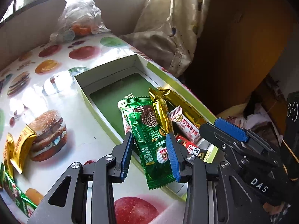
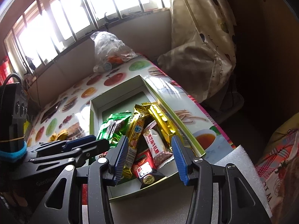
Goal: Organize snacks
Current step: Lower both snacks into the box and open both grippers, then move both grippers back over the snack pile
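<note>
Left wrist view: my left gripper [image 1: 150,152] pinches the green snack packet [image 1: 149,140] over the box [image 1: 104,112] edge. Right wrist view: my right gripper [image 2: 150,160] hangs open, empty, above the box's snacks [image 2: 149,140] — gold, white, red.

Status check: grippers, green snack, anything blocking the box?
Left gripper shut on green snack packet, above box edge. Right gripper open, empty, over the pile. Gold packets loose on the table; far end of box free.

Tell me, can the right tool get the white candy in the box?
Probably yes. The right tool is open and hangs just over the white candy, which lies on top in the box. Only the gold bar crowds it.
</note>
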Demonstrator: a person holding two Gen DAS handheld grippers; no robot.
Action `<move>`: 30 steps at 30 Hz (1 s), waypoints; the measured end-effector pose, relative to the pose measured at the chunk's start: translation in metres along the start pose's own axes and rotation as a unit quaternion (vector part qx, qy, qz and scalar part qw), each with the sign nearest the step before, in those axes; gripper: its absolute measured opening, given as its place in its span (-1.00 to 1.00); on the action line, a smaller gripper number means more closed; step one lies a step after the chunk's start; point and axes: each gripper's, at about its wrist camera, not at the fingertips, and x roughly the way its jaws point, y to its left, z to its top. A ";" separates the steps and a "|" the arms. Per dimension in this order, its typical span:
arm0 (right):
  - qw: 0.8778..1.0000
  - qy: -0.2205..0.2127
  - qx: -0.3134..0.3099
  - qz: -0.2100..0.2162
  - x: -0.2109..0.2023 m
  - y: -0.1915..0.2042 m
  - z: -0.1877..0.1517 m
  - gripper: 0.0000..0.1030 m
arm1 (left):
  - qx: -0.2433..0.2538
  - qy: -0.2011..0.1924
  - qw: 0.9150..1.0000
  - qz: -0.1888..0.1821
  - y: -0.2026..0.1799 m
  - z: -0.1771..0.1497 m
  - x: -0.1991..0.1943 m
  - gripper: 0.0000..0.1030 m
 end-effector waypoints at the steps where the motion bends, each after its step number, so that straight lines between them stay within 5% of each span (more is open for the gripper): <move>1: 1.000 -0.001 -0.001 -0.001 0.000 0.001 0.000 -0.08 | 0.001 -0.003 1.000 -0.003 0.000 -0.001 -0.002 -0.27; 16: 1.000 -0.009 -0.018 0.004 -0.009 0.019 -0.002 -0.08 | -0.016 -0.049 0.999 0.010 0.007 -0.014 -0.049 -0.13; 30: 0.998 -0.009 -0.052 0.025 -0.011 0.050 -0.006 -0.08 | -0.039 -0.080 0.992 0.093 0.032 -0.033 -0.084 -0.13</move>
